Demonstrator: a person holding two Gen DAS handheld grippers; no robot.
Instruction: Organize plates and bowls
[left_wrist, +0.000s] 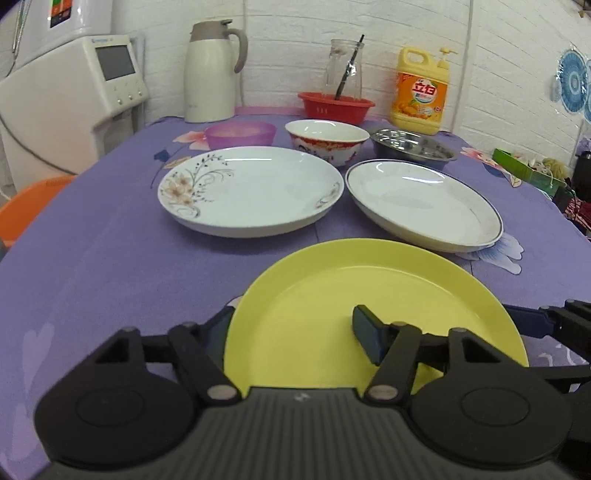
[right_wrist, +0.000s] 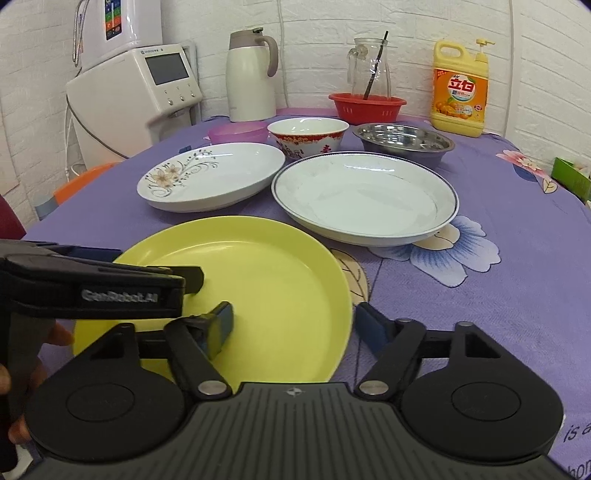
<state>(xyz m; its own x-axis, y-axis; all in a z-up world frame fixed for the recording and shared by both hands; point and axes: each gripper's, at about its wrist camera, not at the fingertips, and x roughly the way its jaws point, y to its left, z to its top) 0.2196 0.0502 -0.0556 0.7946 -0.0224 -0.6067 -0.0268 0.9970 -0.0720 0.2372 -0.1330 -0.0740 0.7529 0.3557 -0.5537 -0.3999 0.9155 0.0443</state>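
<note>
A yellow plate (left_wrist: 369, 314) (right_wrist: 266, 288) lies nearest on the purple tablecloth. My left gripper (left_wrist: 295, 328) is open and straddles its left rim, one finger (left_wrist: 365, 332) over the plate. My right gripper (right_wrist: 295, 325) is open and straddles its right rim, one finger (right_wrist: 221, 325) over the plate. Neither is closed on it. Behind lie a floral white plate (left_wrist: 251, 188) (right_wrist: 210, 177) and a blue-rimmed white plate (left_wrist: 424, 203) (right_wrist: 365, 195). Further back stand a purple bowl (left_wrist: 240, 133) (right_wrist: 236, 132), a red-patterned bowl (left_wrist: 327, 140) (right_wrist: 306, 134) and a steel bowl (left_wrist: 413, 144) (right_wrist: 402, 140).
At the back wall stand a white thermos jug (left_wrist: 212, 74), a red basket (left_wrist: 336, 105) with a glass pitcher (left_wrist: 343, 68), and a yellow detergent bottle (left_wrist: 423, 90). A water dispenser (left_wrist: 70, 103) stands left of the table. A green box (left_wrist: 524, 170) sits at the right edge.
</note>
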